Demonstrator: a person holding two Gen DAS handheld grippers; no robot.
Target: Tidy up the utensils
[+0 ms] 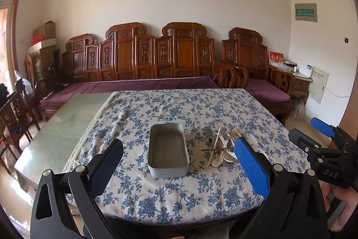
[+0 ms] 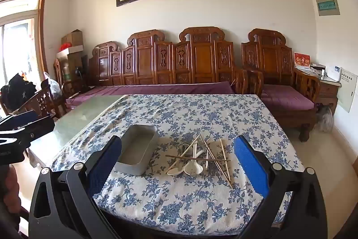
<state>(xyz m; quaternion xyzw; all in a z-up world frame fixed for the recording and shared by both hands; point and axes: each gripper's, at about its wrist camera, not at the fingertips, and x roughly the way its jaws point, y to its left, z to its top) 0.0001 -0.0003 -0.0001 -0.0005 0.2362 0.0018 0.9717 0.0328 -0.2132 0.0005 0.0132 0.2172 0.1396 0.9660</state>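
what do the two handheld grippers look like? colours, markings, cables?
Both match. The left gripper and the right gripper have matte black angular linkage arms with silver pivot screws and triangular cut-outs. Their fingers carry flat, textured blue pads. The right gripper's body shows white "DAS" lettering. No cables are visible. No sleeves show.

Utensil pile (image 1: pixel 223 147) partly hidden behind fingers (image 1: pixel 251 168).

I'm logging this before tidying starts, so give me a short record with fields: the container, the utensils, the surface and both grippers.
container: metal tin, empty, on the table
utensils: pile of white spoons, chopsticks and forks, loose beside the tin, none inside
surface: blue floral tablecloth
left gripper: fingers wide open, holding nothing
right gripper: fingers wide open, holding nothing
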